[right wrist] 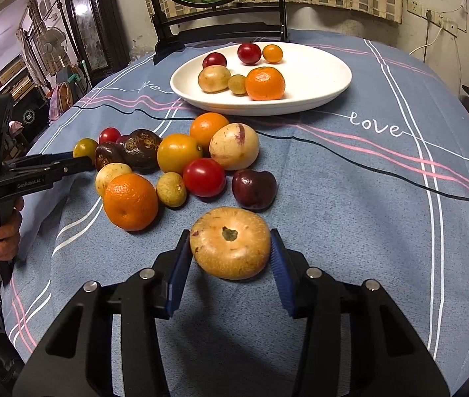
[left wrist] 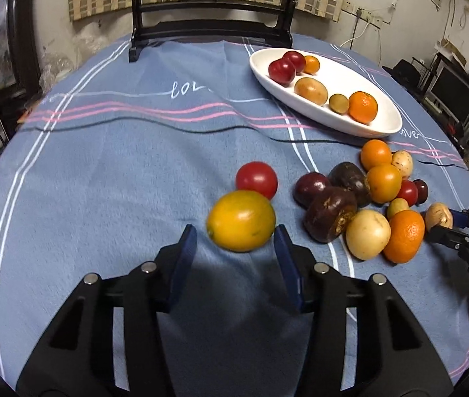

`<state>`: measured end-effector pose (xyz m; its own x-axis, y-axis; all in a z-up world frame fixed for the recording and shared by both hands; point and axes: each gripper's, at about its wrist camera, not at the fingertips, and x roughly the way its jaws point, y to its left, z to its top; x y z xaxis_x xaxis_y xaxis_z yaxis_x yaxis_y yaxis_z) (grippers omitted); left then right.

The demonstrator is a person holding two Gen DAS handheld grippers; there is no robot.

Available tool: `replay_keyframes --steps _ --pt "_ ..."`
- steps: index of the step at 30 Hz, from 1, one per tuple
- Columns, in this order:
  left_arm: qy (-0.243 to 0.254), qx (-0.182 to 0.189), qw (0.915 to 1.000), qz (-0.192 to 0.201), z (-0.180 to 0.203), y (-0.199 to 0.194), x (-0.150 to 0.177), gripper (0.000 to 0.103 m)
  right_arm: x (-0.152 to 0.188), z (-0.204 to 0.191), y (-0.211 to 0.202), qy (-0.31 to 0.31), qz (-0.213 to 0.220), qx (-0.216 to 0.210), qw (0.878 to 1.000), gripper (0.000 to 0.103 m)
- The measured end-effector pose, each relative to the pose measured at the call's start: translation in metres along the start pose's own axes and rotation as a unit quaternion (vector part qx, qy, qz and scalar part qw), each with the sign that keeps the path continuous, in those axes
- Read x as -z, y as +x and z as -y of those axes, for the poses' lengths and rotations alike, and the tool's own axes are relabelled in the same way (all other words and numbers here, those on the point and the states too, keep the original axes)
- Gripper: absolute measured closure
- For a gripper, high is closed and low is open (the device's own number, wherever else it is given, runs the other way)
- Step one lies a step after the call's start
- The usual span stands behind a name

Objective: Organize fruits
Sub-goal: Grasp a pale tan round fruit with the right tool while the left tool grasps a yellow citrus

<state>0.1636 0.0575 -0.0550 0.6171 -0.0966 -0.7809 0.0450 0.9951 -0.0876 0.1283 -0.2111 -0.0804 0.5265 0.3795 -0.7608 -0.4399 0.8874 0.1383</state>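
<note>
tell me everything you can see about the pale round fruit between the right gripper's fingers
The pale fruit is round and slightly flattened, with tan-yellow skin, faint purple flecks and a dark stem scar facing the camera. It sits between the blue fingers of the right gripper, which press close on both sides, apparently gripping it. Whether it rests on the blue tablecloth or is just lifted is unclear. It is apart from the fruit pile; the nearest is a dark red plum just beyond it.
</note>
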Motion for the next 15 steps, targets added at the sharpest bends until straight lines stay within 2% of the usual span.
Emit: replay_keyframes --steps 11,15 --pt "0.035 -0.021 0.9992 -0.002 0.008 0.014 -0.007 0.053 0.002 0.001 0.001 0.001 -0.003 -0.002 1.000 0.056" --pt "0.034 -0.017 0.9993 0.001 0.008 0.014 -0.007 0.058 0.002 0.000 0.001 0.001 -0.003 -0.002 1.000 0.056"
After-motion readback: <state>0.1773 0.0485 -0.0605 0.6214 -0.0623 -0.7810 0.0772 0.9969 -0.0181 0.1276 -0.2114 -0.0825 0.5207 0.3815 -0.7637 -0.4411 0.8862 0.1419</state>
